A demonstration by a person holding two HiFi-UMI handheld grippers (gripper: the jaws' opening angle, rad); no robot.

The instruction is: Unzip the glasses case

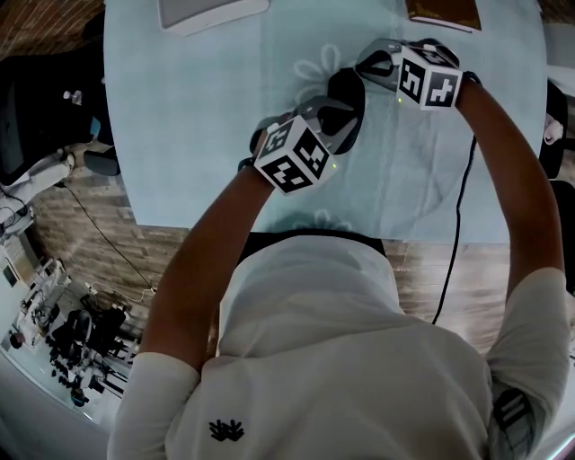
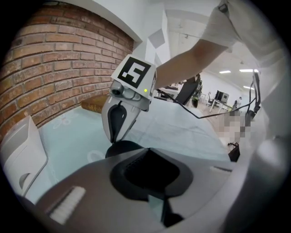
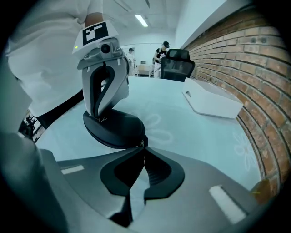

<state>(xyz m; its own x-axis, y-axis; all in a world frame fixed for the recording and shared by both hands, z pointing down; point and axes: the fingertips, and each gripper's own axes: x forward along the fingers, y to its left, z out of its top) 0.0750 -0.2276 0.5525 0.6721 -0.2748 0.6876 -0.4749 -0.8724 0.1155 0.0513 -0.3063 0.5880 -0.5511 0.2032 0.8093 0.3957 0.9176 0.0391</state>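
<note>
A black oval glasses case [image 1: 349, 97] lies zipped on the pale teal tablecloth [image 1: 189, 126]. My left gripper [image 1: 334, 115] comes at it from the near side. Its jaw tips meet on the case's edge [image 2: 122, 148] in the left gripper view [image 2: 148, 148]. From the far right, my right gripper [image 1: 373, 65] reaches the case's other end. In the right gripper view [image 3: 144, 148] its tips are pinched together on the small zipper pull [image 3: 142, 142] at the rim of the case [image 3: 113, 129]. Each gripper view shows the other gripper [image 2: 119, 119] [image 3: 103, 93] standing over the case.
A white box [image 1: 211, 11] [image 3: 211, 102] lies at the table's far left. A brown book [image 1: 442, 11] [image 2: 96, 103] sits at the far right by the brick wall. A black cable [image 1: 463, 193] hangs over the near edge. An office chair [image 3: 177, 63] stands beyond the table.
</note>
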